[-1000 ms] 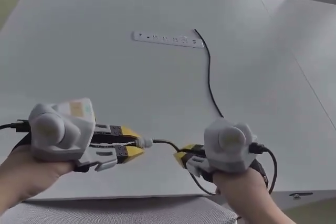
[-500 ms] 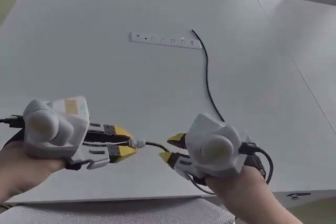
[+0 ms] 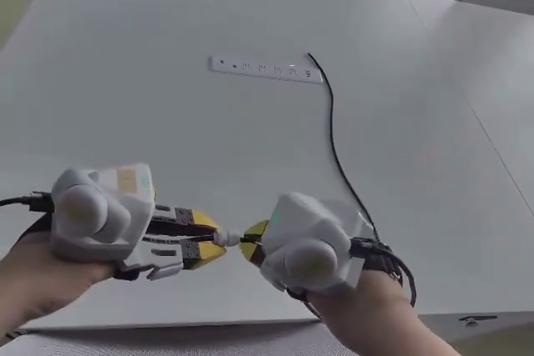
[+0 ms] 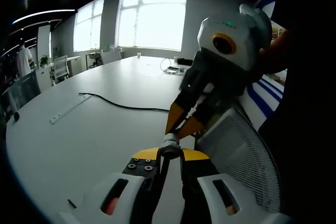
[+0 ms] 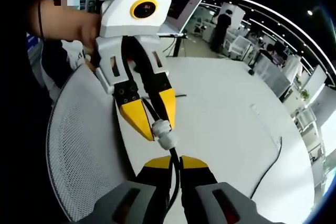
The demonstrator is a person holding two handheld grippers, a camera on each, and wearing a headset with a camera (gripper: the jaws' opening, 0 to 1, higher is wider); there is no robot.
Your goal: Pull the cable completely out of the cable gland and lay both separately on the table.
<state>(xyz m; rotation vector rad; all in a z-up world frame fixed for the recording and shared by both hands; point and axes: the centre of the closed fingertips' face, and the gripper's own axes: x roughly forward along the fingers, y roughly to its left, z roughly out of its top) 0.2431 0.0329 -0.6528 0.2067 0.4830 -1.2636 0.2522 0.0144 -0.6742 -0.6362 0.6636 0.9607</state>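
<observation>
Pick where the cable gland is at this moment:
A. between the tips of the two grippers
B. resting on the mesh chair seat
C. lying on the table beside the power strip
A: the white cable gland sits at the yellow tips of the left gripper, and the black cable leads from it into the right gripper.

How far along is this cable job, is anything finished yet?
Nothing looks finished: the black cable still runs through the white cable gland, and neither lies on the table. In hand: the left gripper clamps the gland, the right gripper pinches the cable right beside it. Left: pull the cable fully out, then lay both down apart.
</observation>
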